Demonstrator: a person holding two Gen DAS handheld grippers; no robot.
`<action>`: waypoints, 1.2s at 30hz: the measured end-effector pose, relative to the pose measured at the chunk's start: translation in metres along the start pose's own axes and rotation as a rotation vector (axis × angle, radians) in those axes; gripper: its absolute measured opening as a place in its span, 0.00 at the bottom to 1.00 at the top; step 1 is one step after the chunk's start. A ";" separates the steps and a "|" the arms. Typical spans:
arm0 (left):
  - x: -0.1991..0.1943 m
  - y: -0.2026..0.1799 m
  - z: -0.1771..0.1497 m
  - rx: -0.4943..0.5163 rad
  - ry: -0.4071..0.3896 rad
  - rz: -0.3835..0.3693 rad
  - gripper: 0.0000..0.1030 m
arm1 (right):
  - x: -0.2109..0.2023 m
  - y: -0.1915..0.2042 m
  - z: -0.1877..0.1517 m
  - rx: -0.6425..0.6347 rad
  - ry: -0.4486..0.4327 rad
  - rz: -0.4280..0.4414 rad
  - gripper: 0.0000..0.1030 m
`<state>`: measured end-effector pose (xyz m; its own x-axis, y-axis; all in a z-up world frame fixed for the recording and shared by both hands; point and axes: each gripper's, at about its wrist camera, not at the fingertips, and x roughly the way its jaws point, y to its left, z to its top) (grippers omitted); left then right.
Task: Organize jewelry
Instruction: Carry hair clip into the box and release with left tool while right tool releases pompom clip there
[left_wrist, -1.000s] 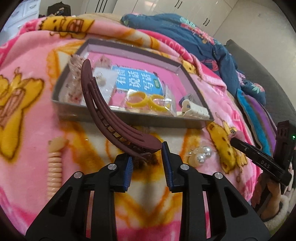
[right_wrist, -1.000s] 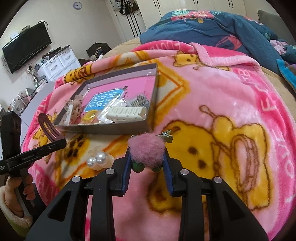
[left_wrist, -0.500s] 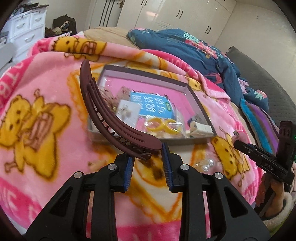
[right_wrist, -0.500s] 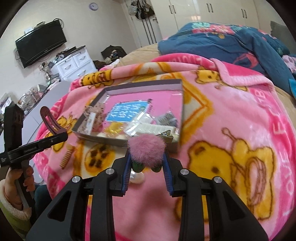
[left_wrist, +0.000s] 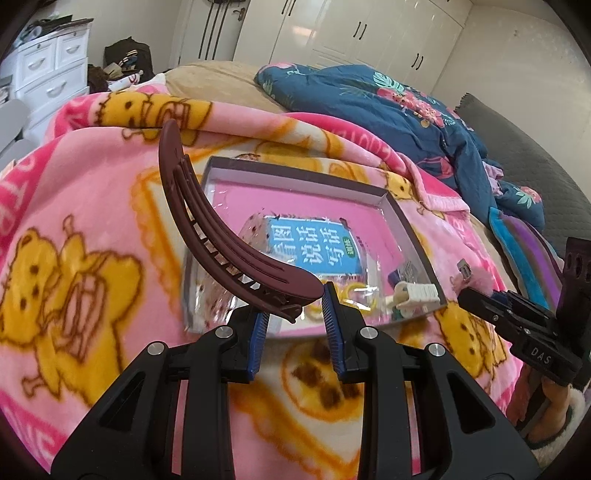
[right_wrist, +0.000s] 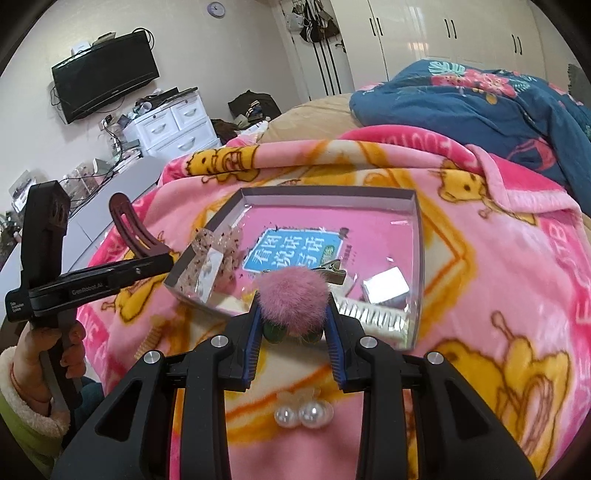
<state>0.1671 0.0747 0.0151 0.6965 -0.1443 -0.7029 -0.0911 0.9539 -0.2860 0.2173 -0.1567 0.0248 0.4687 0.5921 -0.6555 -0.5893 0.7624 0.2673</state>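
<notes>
My left gripper (left_wrist: 293, 317) is shut on a long maroon hair clip (left_wrist: 207, 236) and holds it above the near left corner of the grey tray (left_wrist: 295, 173). It also shows in the right wrist view (right_wrist: 131, 230). My right gripper (right_wrist: 291, 325) is shut on a pink pom-pom hair clip (right_wrist: 291, 297), held above the tray's near edge (right_wrist: 415, 258). The tray holds a blue card (left_wrist: 314, 245), yellow rings (left_wrist: 351, 295), a white clip (left_wrist: 415, 293) and a speckled bow (right_wrist: 212, 258).
The tray lies on a pink bear-print blanket (left_wrist: 74, 258) on a bed. A pearl hair piece (right_wrist: 303, 413) lies on the blanket below my right gripper. A blue quilt (right_wrist: 480, 99) is behind. White drawers (right_wrist: 173, 125) and a TV (right_wrist: 103, 77) stand at the left.
Both grippers have risen and moved forward with their clips, from over the blanket in front of the tray to above its near edge. The view now looks down into the tray.
</notes>
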 end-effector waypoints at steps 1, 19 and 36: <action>0.003 -0.002 0.003 0.005 0.001 -0.004 0.20 | 0.002 0.000 0.003 -0.001 -0.001 -0.001 0.29; 0.053 -0.041 0.023 0.065 0.054 -0.040 0.20 | 0.026 -0.041 0.026 0.039 0.000 -0.071 0.29; 0.064 -0.043 0.019 0.064 0.074 -0.043 0.20 | 0.052 -0.058 0.009 0.089 0.074 -0.080 0.43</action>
<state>0.2290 0.0292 -0.0052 0.6439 -0.2022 -0.7379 -0.0152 0.9609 -0.2766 0.2815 -0.1677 -0.0184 0.4607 0.5099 -0.7265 -0.4897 0.8287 0.2710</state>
